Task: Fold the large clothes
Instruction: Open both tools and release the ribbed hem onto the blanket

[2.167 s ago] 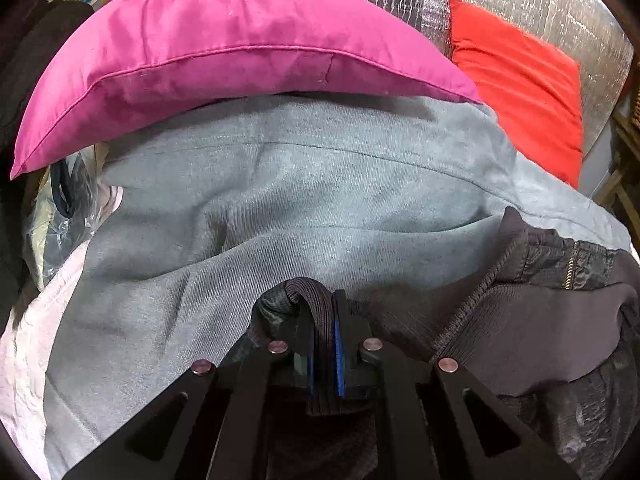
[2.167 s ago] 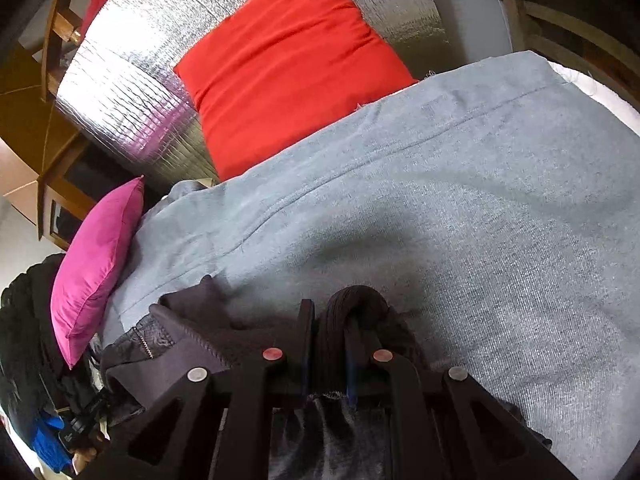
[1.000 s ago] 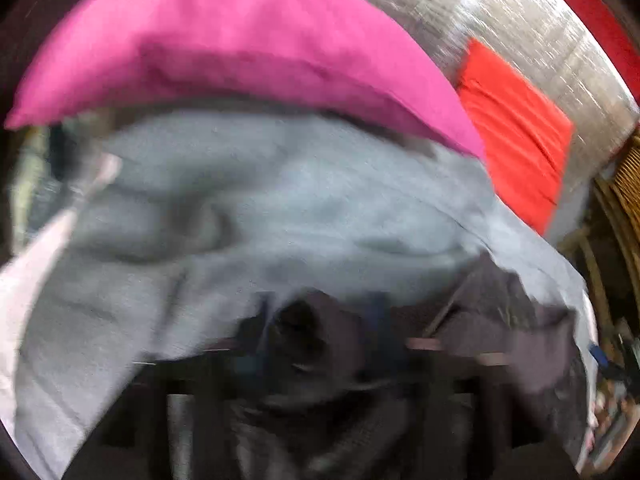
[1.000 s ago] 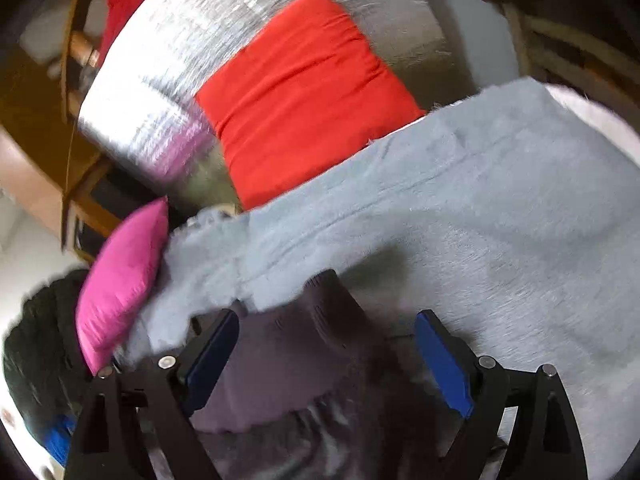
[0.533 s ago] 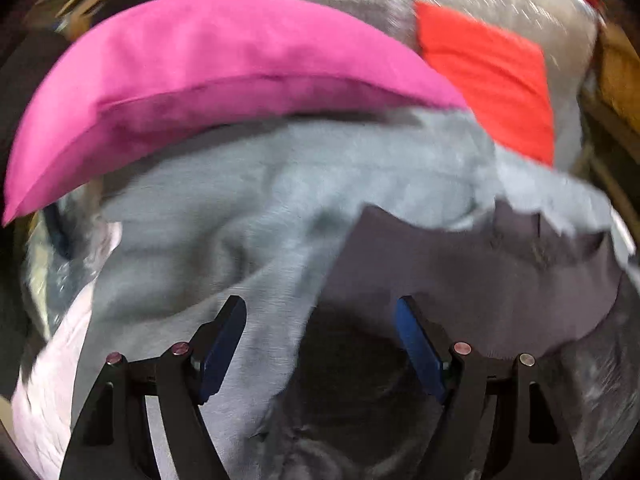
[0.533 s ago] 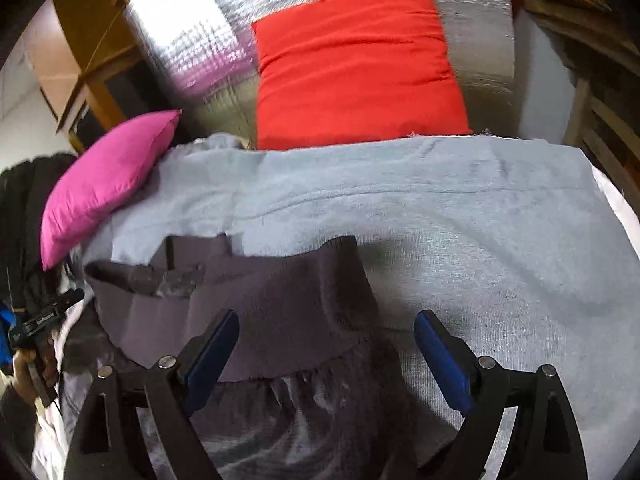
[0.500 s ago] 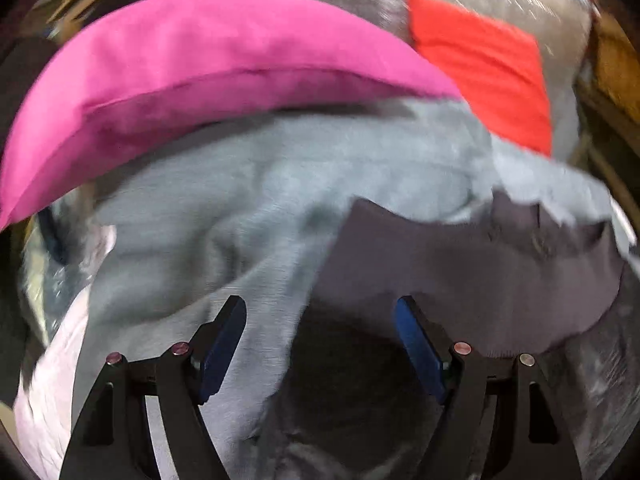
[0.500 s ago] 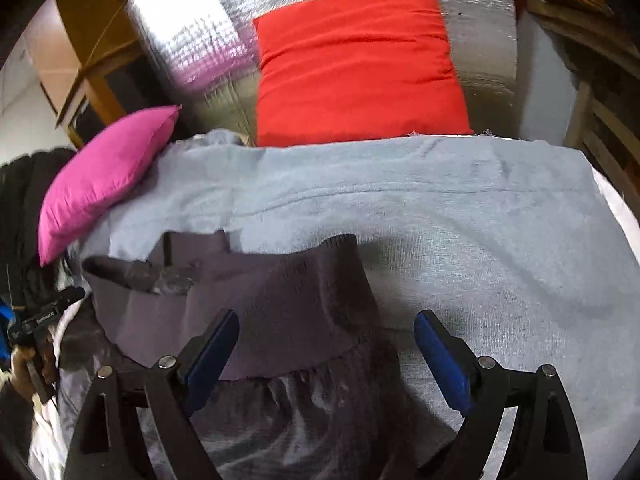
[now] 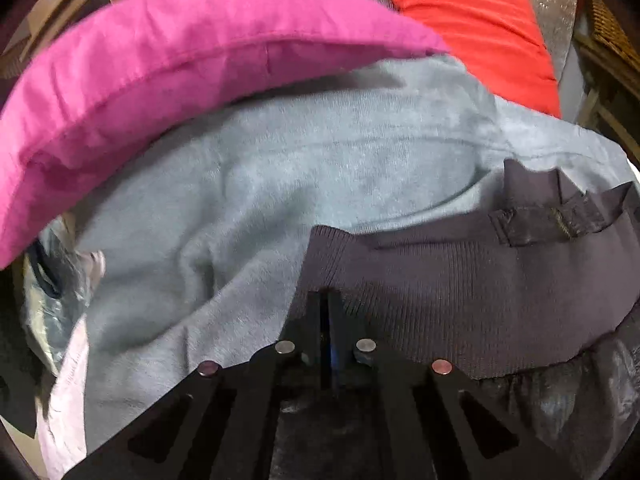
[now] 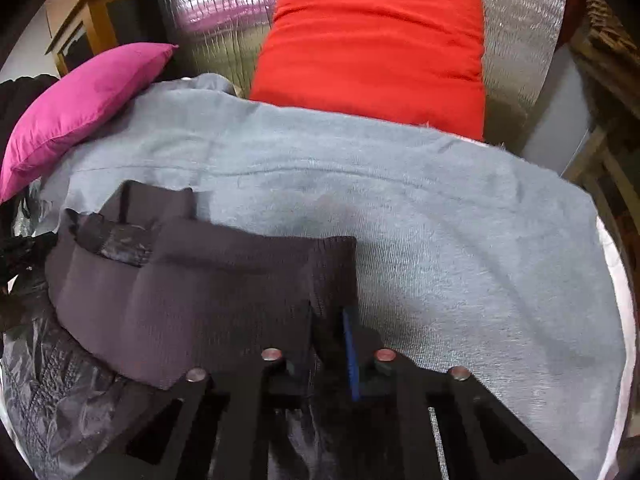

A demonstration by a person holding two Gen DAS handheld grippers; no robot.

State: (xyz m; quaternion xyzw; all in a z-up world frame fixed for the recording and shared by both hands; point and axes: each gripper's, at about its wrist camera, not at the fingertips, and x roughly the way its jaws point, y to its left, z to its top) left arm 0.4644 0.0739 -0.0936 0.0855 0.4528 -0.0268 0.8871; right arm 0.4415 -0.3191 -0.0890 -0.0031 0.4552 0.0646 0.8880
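Grey blanket [image 10: 440, 240] spread ahead of both claws, under a dark jacket [image 10: 180, 292] whose ribbed hem [image 9: 460, 272] ran between them. Beyond the left claw [image 9: 329, 320] lay a pink pillow [image 9: 180, 60]; beyond the right claw [image 10: 332, 328], a red pillow [image 10: 372, 40]. Both claws' jaws had just been closing: the left was pinched on the hem's left corner, the right on its right corner.
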